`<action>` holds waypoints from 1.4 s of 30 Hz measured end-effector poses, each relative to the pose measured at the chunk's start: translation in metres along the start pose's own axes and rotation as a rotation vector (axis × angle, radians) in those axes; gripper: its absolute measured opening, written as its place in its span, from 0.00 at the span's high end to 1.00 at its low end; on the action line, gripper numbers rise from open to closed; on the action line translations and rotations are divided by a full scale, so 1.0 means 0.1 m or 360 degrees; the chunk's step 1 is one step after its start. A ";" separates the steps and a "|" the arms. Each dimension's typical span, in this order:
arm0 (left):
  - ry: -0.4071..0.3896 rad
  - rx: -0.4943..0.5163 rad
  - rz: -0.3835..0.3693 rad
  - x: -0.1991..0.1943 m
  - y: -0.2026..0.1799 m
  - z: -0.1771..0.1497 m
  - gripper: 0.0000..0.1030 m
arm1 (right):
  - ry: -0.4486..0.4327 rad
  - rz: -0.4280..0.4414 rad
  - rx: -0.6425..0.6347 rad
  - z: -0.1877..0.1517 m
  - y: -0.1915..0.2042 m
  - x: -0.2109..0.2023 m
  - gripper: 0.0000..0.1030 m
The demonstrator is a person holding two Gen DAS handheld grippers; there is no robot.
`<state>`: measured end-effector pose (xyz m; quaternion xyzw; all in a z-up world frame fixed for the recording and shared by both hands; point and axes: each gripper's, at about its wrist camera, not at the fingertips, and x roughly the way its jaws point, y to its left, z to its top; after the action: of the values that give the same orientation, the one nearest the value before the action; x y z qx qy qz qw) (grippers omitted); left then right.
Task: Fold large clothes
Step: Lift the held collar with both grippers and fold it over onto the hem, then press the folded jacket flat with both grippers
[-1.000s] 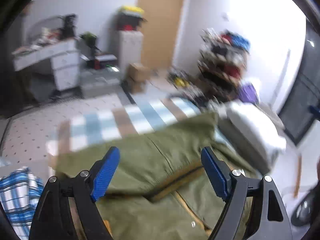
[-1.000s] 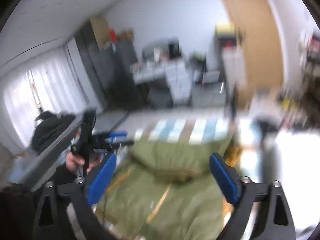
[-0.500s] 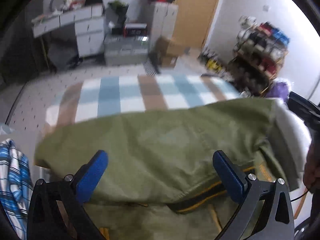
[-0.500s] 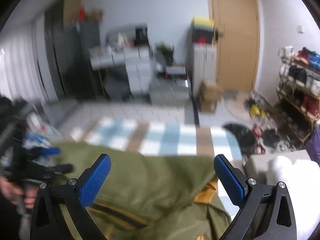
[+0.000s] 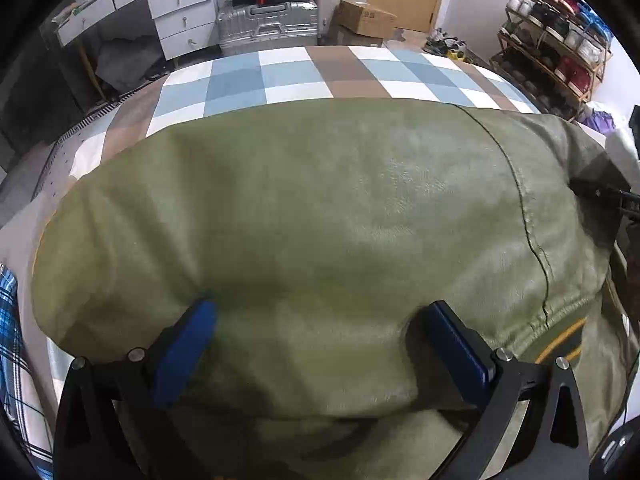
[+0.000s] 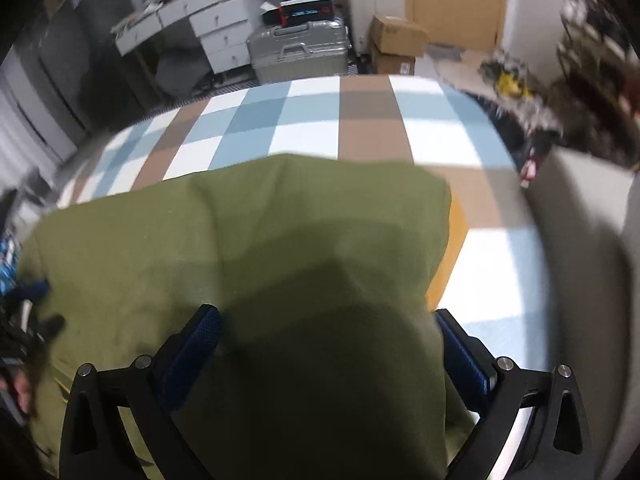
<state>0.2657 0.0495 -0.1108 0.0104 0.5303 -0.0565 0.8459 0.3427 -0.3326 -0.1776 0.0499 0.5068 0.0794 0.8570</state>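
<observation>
An olive green jacket (image 5: 320,200) lies bunched in a thick fold on the checked bedcover (image 5: 280,72). Its striped hem band (image 5: 560,344) shows at the lower right. My left gripper (image 5: 320,320) points steeply down with its jaws wide open, and both blue pads (image 5: 188,344) rest on the fabric, which swells up between them. In the right wrist view the jacket (image 6: 280,220) ends at a folded right edge with orange lining (image 6: 452,248). My right gripper (image 6: 328,328) is open just as wide over a shadowed hump of the cloth.
A blue plaid garment (image 5: 10,340) lies at the bed's left edge. Beyond the bed stand a silver suitcase (image 5: 268,24), white drawers (image 5: 180,20), a cardboard box (image 5: 366,18) and a shoe rack (image 5: 556,20). A pale cushion (image 6: 580,240) sits to the right.
Both grippers have come down and tipped forward onto the jacket, the right one also swinging across. The left jaws have spread wider. The green fabric now fills both views.
</observation>
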 end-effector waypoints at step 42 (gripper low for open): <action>0.0159 0.0008 -0.0238 -0.37 0.37 0.05 0.01 | 0.0132 -0.0322 -0.0592 0.32 0.64 -0.09 0.08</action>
<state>0.2581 0.0889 -0.0771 -0.0243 0.5710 -0.1204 0.8117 0.3605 -0.2720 -0.1437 -0.1635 0.5206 0.0870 0.8335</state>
